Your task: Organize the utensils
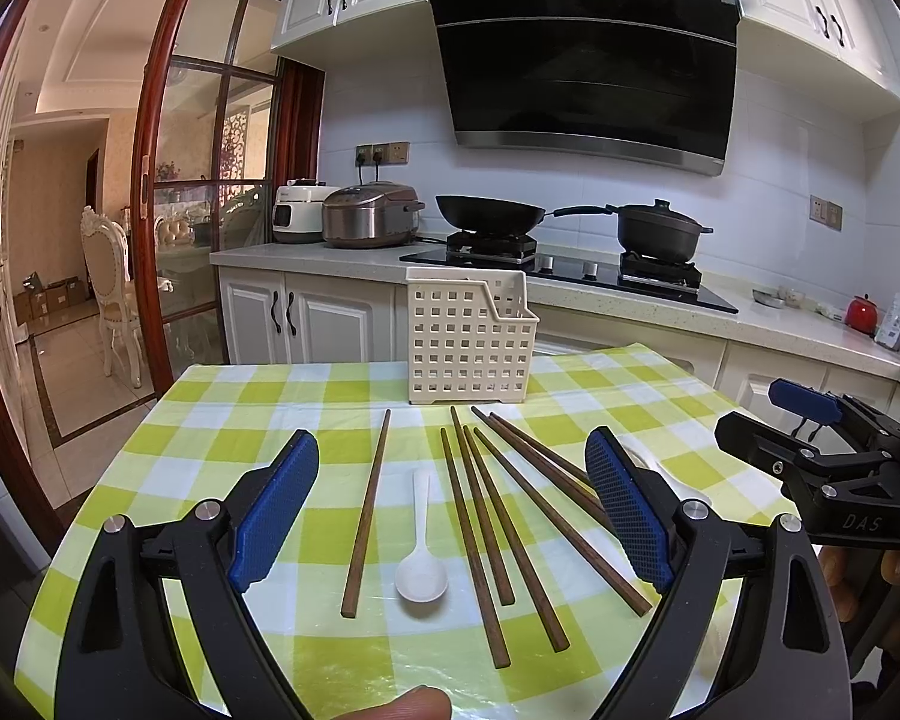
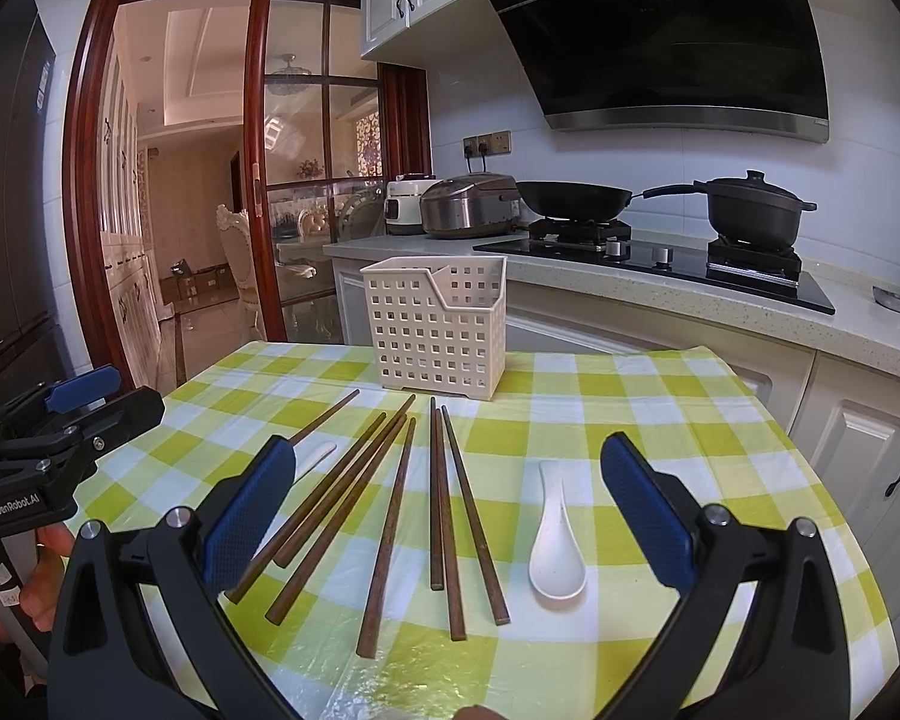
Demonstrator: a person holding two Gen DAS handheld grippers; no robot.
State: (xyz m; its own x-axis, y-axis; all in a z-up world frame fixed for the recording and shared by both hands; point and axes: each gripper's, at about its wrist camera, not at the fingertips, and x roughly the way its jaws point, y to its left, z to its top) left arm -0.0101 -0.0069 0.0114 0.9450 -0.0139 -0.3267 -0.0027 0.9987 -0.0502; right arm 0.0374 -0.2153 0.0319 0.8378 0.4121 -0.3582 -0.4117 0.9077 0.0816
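Observation:
Several brown wooden chopsticks (image 1: 498,528) lie fanned on the green-checked tablecloth (image 1: 240,420), with one more chopstick (image 1: 366,510) apart to their left. A white spoon (image 1: 421,552) lies between them. A second white spoon (image 2: 555,540) lies right of the chopsticks (image 2: 390,510). A cream perforated basket (image 1: 468,342) stands upright behind them, and it shows again as the basket (image 2: 435,330) in the right wrist view. My left gripper (image 1: 450,438) hovers open over the chopsticks and holds nothing. My right gripper (image 2: 450,450) is open and holds nothing.
A counter (image 1: 330,258) behind the table carries two rice cookers (image 1: 369,216), a wok (image 1: 489,213) and a lidded pot (image 1: 660,231) on a hob. A red kettle (image 1: 861,312) sits far right. A glass sliding door (image 1: 210,180) stands left. The table edges drop off left and right.

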